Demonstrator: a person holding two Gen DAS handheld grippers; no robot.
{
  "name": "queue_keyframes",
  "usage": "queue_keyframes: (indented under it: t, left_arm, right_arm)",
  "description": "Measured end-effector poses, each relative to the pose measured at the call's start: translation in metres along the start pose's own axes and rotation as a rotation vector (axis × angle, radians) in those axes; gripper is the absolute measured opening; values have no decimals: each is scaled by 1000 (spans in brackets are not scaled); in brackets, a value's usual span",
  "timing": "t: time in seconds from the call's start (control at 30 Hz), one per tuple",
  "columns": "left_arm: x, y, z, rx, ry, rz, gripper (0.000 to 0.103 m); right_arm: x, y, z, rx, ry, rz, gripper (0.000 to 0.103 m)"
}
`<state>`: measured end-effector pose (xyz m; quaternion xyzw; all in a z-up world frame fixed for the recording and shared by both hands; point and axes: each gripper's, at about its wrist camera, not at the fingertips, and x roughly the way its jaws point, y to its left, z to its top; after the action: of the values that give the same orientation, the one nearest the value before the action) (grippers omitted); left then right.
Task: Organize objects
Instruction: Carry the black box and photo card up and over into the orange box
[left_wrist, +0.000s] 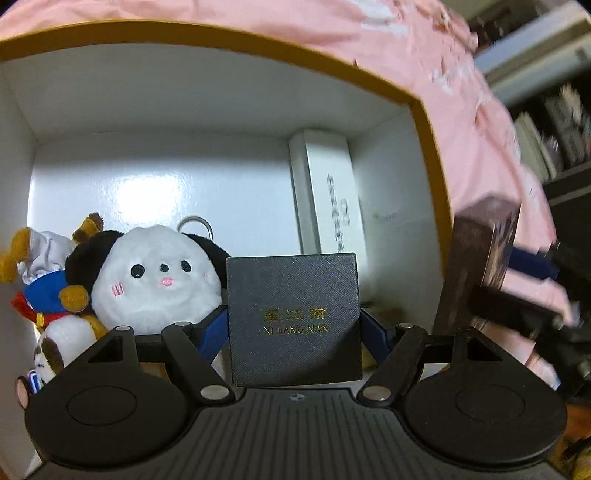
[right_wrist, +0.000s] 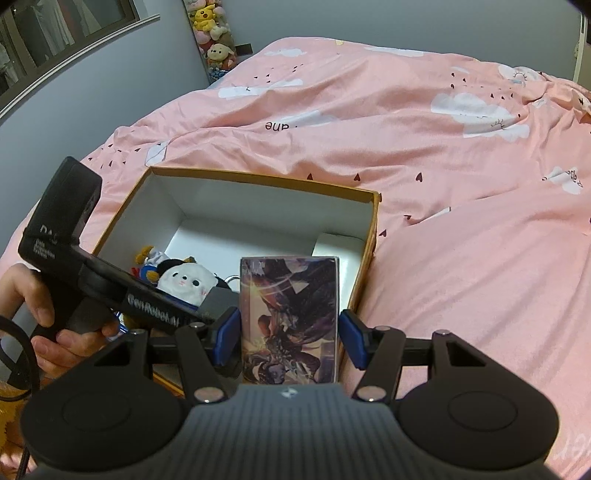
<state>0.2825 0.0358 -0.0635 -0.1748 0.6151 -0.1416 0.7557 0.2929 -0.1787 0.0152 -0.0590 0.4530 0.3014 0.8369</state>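
With each hand-held gripper grasping something, our left (left_wrist: 293, 325) the black box (left_wrist: 293, 317) and our right (right_wrist: 289, 334) the card pack (right_wrist: 289, 317), we risk them colliding over the crowded storage box (right_wrist: 258, 177), crushing the white plush (left_wrist: 155, 280).

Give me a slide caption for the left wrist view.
Left claw holds a black box over the open carton, beside a panda plush.

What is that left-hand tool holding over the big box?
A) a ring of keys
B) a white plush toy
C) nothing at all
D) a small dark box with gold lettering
D: in the left wrist view the small dark box with gold lettering sits clamped between the blue fingers of the left gripper, beside the white plush toy, which lies inside the big box.
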Motion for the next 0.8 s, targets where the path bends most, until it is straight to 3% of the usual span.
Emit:
queue_keyframes:
  t: [0.17, 0.3, 0.8]
  left_arm:
    - [17, -18, -8, 53, 43, 94, 87]
    - [15, -14, -10, 21, 22, 78, 89]
    - [25, -20, -4, 89, 57, 91, 93]
  right_arm:
    - [4, 1, 1, -10, 1, -5, 60]
    - [4, 2, 2, -19, 2, -9, 60]
    - [4, 3, 3, -25, 6, -18, 60]
